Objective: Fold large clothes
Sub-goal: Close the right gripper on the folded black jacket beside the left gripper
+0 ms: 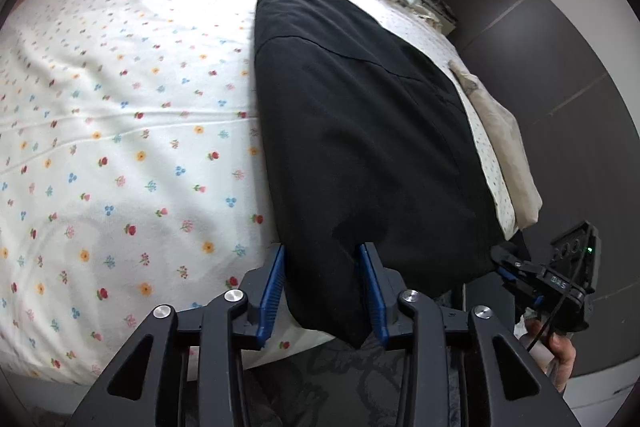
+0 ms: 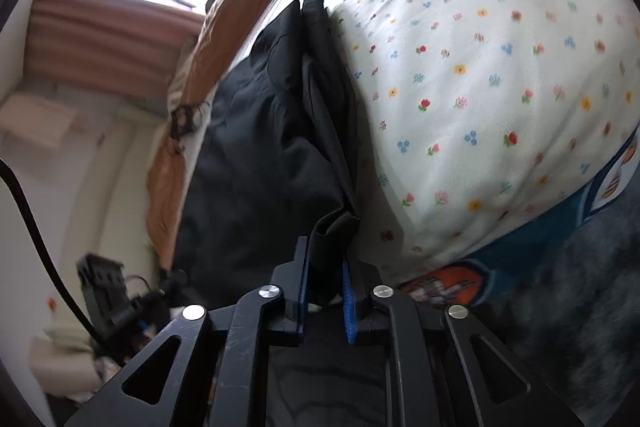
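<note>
Two grippers: left gripper (image 1: pixel 323 287) and right gripper (image 2: pixel 325 281), each partly closed, clamp the near hem of one black fabric garment (image 1: pixel 360 115). It lies folded lengthwise, smooth, along the white flower-printed bed sheet (image 1: pixel 120 131).

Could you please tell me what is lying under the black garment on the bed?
The black garment lies on the white flowered bedsheet, which shows all around it. Anything directly beneath the cloth is covered and cannot be seen.
</note>
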`<state>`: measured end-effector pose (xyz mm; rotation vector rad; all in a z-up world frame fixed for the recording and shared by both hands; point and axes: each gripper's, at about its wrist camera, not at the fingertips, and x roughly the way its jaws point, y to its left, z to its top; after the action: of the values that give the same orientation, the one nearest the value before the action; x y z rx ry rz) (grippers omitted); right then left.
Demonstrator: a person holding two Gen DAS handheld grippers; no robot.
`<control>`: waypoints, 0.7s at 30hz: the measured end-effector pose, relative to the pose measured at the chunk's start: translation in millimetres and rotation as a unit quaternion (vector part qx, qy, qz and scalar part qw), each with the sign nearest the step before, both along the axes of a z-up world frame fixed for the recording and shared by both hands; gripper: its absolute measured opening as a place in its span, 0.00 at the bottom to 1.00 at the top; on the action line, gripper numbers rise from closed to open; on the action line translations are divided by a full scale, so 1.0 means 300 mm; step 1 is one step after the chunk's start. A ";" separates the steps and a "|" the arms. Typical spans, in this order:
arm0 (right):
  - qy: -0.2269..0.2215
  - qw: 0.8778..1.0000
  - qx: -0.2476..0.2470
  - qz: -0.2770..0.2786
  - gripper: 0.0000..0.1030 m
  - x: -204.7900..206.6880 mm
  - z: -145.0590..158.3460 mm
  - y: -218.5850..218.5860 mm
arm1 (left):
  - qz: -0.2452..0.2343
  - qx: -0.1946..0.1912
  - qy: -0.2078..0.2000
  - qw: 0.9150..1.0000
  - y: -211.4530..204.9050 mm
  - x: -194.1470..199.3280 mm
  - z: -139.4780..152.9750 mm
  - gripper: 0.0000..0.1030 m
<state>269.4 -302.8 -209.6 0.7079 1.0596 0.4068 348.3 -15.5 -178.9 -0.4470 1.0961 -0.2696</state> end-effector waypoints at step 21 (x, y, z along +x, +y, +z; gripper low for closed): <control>0.001 0.999 -0.006 0.054 0.80 0.512 0.010 -0.031 | 0.048 -0.047 0.007 0.998 0.109 0.420 -0.043 0.61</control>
<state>423.0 -312.2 -206.5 0.6435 1.1044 0.4917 474.4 17.0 -191.8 -0.5839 1.0751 -0.2352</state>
